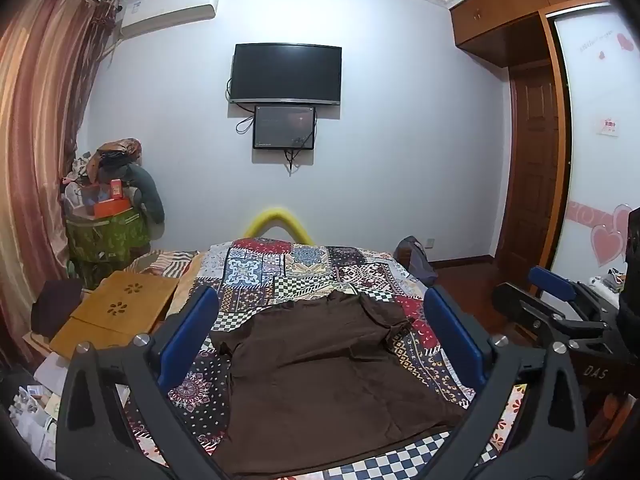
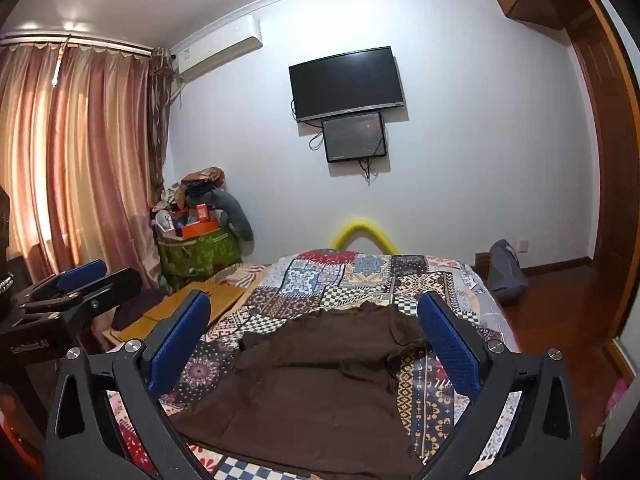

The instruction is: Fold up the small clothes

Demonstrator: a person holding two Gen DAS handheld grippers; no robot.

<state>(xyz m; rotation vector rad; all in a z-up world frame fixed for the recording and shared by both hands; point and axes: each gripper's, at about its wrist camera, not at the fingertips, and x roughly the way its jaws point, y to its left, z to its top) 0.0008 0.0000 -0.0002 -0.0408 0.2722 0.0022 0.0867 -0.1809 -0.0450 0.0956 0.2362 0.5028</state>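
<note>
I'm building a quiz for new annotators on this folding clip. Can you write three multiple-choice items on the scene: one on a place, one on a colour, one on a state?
1. Where does the shirt lie?
A. On the patchwork bedspread
B. On the wooden floor
C. Hung on the curtain

2. What colour is the shirt?
A. White
B. Brown
C. Yellow

3. How do the two grippers stand?
A. Both shut on the shirt
B. Left shut, right open
C. Both open, holding nothing

Answers:
1 A: the shirt is spread on the bedspread, the pattern showing around it.
2 B: the cloth is dark brown in both views.
3 C: the left gripper and right gripper have their blue pads wide apart, with no cloth pinched between them.
</note>
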